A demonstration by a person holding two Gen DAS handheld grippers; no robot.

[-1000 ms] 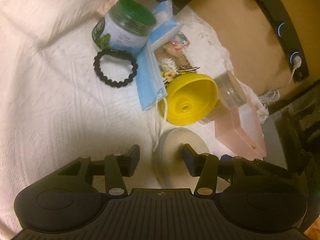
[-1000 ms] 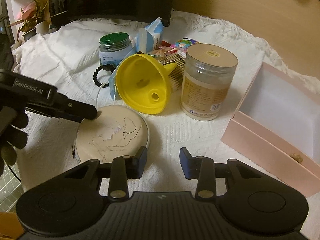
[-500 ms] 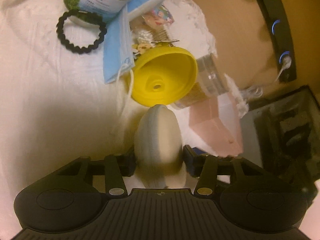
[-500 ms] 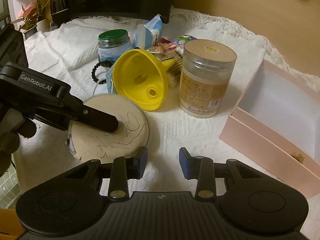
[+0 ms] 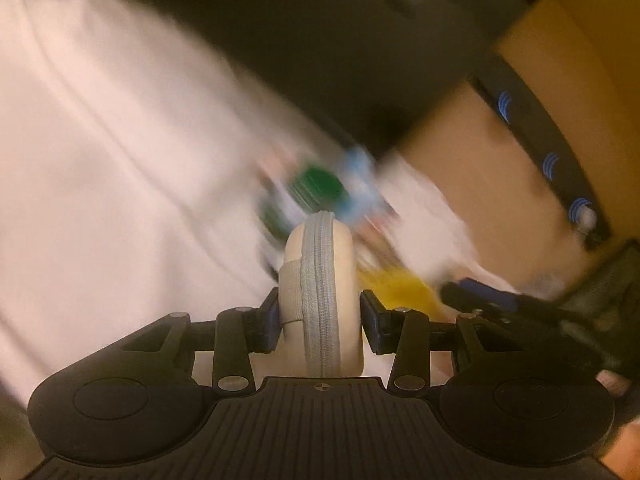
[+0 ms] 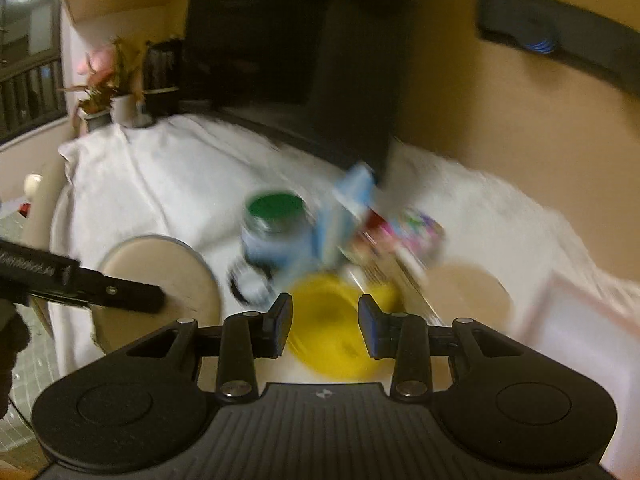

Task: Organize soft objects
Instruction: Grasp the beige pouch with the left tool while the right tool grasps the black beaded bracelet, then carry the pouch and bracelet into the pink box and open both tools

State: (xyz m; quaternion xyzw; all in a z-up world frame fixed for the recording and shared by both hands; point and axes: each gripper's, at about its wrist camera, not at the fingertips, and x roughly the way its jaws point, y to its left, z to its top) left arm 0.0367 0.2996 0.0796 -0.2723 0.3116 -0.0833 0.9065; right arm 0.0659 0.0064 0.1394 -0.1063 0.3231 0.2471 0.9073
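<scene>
Round pouch (image 5: pixel 322 292) clamped edge-on in left gripper (image 5: pixel 320 322) jaws (just closing); right gripper (image 6: pixel 323 326) jaws apart.

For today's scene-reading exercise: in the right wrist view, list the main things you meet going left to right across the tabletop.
Round beige pouch held by the left tool → green-lidded jar → yellow funnel → pink box.
</scene>
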